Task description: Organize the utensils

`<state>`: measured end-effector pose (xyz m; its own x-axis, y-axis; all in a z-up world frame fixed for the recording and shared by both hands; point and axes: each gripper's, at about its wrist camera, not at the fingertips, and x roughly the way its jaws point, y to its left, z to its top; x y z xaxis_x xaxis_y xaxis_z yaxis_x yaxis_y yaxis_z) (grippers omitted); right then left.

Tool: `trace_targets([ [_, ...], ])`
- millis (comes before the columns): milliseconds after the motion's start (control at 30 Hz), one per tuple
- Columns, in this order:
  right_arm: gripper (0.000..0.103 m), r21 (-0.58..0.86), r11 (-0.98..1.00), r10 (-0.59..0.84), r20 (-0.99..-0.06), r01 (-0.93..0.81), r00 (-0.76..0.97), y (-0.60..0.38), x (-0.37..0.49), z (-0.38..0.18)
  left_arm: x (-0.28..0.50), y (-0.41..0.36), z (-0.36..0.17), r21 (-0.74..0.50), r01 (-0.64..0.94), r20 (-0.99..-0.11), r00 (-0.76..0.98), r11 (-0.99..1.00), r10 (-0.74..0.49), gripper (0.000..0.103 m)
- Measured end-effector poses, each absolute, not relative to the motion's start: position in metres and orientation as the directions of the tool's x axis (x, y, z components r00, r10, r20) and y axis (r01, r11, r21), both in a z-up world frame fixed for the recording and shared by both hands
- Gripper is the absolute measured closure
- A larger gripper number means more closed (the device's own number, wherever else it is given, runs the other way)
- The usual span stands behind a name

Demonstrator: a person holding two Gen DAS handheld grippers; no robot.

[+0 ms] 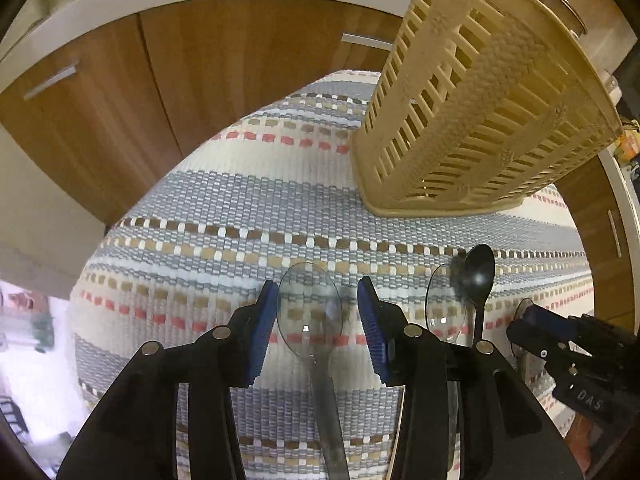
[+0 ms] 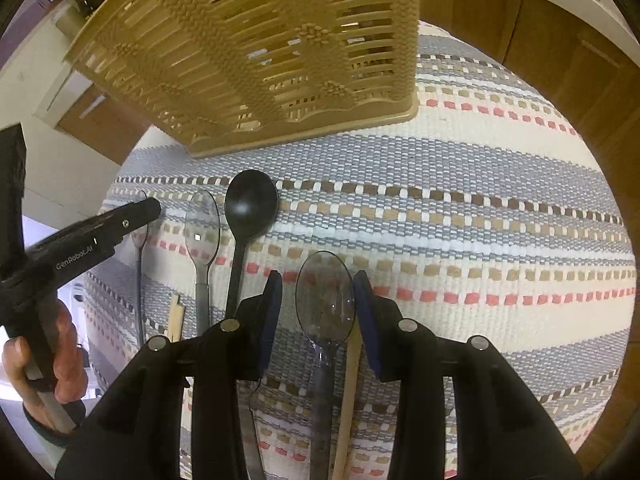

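A: Starting on the left: the left gripper (image 1: 318, 320) hangs over the striped mat (image 1: 224, 200) pointing steeply down, and a clear spoon (image 1: 310, 308) sits right between its blue pads (image 1: 266, 332). Jaws partly open, a gap on each side of the bowl. The pads don't press on it.

B: So nothing's held there?

A: Nothing I can see. The spoon lies flat, handle running back under the gripper, bowl pointing away toward the basket (image 1: 480, 120). Long axis lines up with the fingers.

B: And further right?

A: A second clear spoon (image 2: 202, 224), then a black spoon (image 2: 250, 204), both parallel, bowls toward the basket too. A wooden stick (image 2: 176, 318) peeks out between the handles.

B: Then the right side.

A: The right gripper (image 2: 318, 312) straddles its own clear spoon (image 2: 325, 300), jaws about as narrow as the left's. The right pad looks close to the bowl's edge, but I can't tell whether it touches. A wooden handle (image 2: 350, 392) lies just beside that spoon's stem.

B: That could get in the way.

A: I'd say so: closing there may pinch both.

B: Which hand is nearer the basket?

A: Hard to call. It stands ahead of both, between them, upright on the mat, with bare mat in front. Cabinets (image 1: 120, 100) lie well behind, so there's room to lift and carry.
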<state>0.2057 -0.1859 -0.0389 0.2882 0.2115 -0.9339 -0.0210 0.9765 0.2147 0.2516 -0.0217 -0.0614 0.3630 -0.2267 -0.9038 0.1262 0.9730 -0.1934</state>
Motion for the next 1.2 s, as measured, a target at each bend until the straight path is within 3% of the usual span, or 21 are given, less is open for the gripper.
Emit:
trace_targets([
  [200, 0.067, 0.147, 0.989, 0.149, -0.946, -0.028, 0.287, -0.164, 0.204, -0.039, 0.252, -0.013, -0.062, -0.205, 0.123, -0.904, 0.357, 0.971, -0.236, 0.064],
  [267, 0.055, 0.149, 0.989, 0.149, -0.948, -0.021, 0.282, -0.159, 0.203, -0.038, 0.251, -0.009, -0.063, -0.207, 0.128, -0.903, 0.357, 0.97, -0.24, 0.064],
  [300, 0.054, 0.141, 0.99, 0.14, -0.949, -0.017, 0.284, -0.157, 0.203, -0.037, 0.248, -0.009, -0.062, -0.205, 0.13, -0.903, 0.358, 0.97, -0.239, 0.064],
  [700, 0.054, 0.051, 0.998, 0.057, -0.958, -0.031, 0.281, -0.138, 0.194, -0.038, 0.243, -0.031, -0.066, -0.091, 0.159, -0.911, 0.385, 0.983, -0.147, 0.064],
  [800, 0.057, 0.013, 0.999, 0.022, -0.959, -0.034, 0.283, -0.135, 0.195, -0.043, 0.243, -0.031, -0.065, -0.074, 0.152, -0.912, 0.389, 0.986, -0.129, 0.068],
  [933, 0.073, -0.019, 0.999, -0.006, -0.956, -0.042, 0.294, -0.128, 0.19, -0.045, 0.239, -0.031, -0.065, -0.05, 0.156, -0.907, 0.407, 0.986, -0.11, 0.071],
  [1200, 0.073, 0.005, 0.995, 0.045, -0.915, -0.101, 0.4, -0.128, 0.167, -0.022, 0.217, -0.017, -0.05, -0.134, 0.173, -0.859, 0.472, 0.976, -0.201, 0.072],
])
